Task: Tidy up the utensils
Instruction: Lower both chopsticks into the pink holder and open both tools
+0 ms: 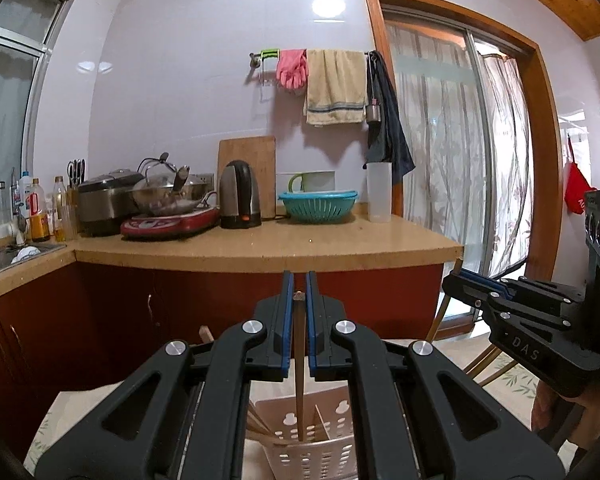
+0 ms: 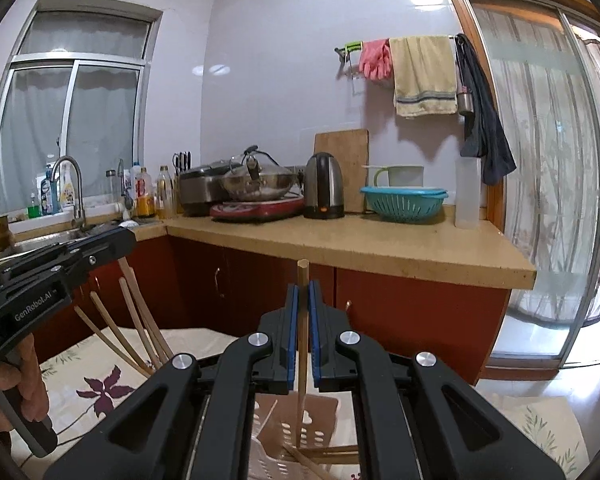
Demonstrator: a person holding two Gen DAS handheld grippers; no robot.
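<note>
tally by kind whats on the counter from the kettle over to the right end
kettle: 1
cutting board: 1
teal colander: 1
mug: 1
tall plastic cup: 1
total: 5

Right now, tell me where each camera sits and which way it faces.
Left wrist: on the left gripper, facing the kitchen counter; its fingers pinch a chopstick over the white holder; the right gripper shows at right.
Right wrist: on the right gripper, facing the same counter; it pinches a chopstick; the left gripper shows at left.
Shared: kettle, teal colander, holder.
</note>
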